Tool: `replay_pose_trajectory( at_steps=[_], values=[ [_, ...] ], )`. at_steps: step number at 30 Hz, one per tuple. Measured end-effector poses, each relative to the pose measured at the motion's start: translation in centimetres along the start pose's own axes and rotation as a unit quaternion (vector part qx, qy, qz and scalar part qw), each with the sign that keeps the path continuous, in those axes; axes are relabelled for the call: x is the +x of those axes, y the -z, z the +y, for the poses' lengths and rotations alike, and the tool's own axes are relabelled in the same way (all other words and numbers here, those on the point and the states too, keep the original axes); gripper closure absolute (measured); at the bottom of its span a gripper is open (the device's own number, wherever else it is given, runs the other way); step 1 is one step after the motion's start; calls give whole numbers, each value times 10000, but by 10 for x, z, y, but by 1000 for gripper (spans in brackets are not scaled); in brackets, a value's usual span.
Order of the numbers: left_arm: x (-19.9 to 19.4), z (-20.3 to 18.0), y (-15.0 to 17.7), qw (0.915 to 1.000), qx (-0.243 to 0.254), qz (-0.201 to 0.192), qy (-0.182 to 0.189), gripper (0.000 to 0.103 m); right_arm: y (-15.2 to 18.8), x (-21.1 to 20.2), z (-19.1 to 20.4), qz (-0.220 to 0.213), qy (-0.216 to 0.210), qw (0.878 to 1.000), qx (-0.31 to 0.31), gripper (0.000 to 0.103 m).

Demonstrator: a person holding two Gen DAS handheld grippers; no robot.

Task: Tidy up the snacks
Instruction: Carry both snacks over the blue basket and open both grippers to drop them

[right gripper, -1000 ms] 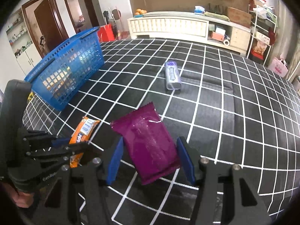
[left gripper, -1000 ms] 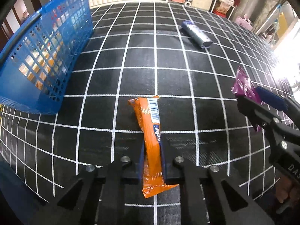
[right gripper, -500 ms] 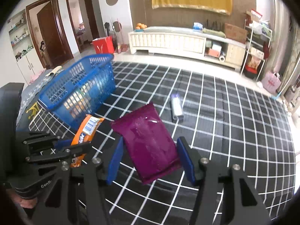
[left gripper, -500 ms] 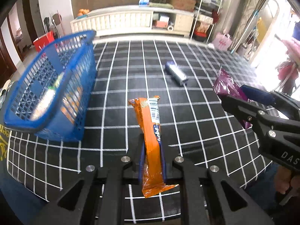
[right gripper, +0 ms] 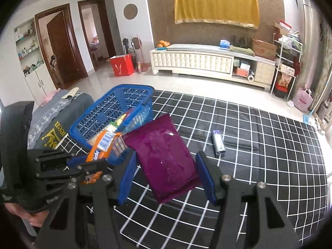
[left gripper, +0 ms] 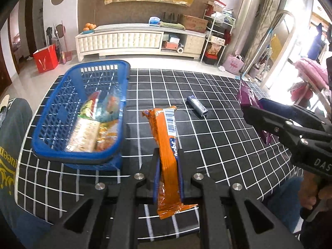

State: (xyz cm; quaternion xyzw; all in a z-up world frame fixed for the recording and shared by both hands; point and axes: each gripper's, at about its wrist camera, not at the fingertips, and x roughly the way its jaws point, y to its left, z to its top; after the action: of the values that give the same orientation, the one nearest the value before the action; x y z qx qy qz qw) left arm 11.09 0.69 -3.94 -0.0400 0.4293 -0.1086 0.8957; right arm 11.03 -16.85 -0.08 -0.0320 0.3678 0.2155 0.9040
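A blue basket (left gripper: 62, 112) is seen on the black grid cloth (left gripper: 217, 137), w/ several snack packs (left gripper: 91, 124) piled inside; exact kinds can't be told, as that part is blurred. The basket's mesh walls are open at the top, rim unobstructed.

An orange snack bar (left gripper: 167, 145) is pinched lengthwise by the left gripper (left gripper: 168, 178), jaws closed tight on its lower half, just right of the basket & above the cloth. A purple pouch (right gripper: 166, 157) is held by the right gripper (right gripper: 166, 178), jaws set wide w/ pads pressed to the pouch's two sides, also right of the basket & lifted off the cloth. A small blue-silver packet (left gripper: 196, 105) is left lying on the cloth, well right of the basket, apart from both grippers.

Beyond the basket, a tiled floor, a white low cabinet (right gripper: 207, 62) w/ oranges on it, a red bag (right gripper: 122, 65) & a yellow drape (right gripper: 215, 5) are visible. Bare cloth is seen between basket & packet. A grey cushion w/ yellow print (right gripper: 54, 132) is butted against the basket's left side, at the cloth's edge.
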Motion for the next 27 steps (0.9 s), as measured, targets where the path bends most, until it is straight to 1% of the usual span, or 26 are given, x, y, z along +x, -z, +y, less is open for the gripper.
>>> replay_pose_trajectory(
  at_steps=[5,8,10,12,14,18,22,24,27],
  values=[
    [-25,37,-18,9997,-54,-218,-116,90,-17,6,16,91,-92,9999,18,41],
    [-41,61,-31,9990,-37,-345,-264,90,-31,12,23,81,-117,9999,36,41],
    [-46,75,-40,9995,-63,-273,-110,90,-40,18,28,72,-162,9998,42,41],
    [-53,87,-48,9994,-26,-286,-170,90,-49,22,34,59,-177,9998,6,41],
    [-57,99,-59,9996,16,-267,-135,90,-60,28,40,41,-189,9998,-90,41],
    [-55,112,-73,9993,128,-244,-234,90,-78,43,59,58,-202,9992,-335,41],
    [-40,127,-78,9995,106,-38,-303,90,-91,59,76,115,-269,9981,-541,41],
    [-29,132,-78,9997,45,116,-211,90,-95,68,83,147,-198,9977,-637,41],
    [-12,138,-80,9994,32,330,-121,90,-96,86,89,280,-243,9971,-662,41]
  ],
)
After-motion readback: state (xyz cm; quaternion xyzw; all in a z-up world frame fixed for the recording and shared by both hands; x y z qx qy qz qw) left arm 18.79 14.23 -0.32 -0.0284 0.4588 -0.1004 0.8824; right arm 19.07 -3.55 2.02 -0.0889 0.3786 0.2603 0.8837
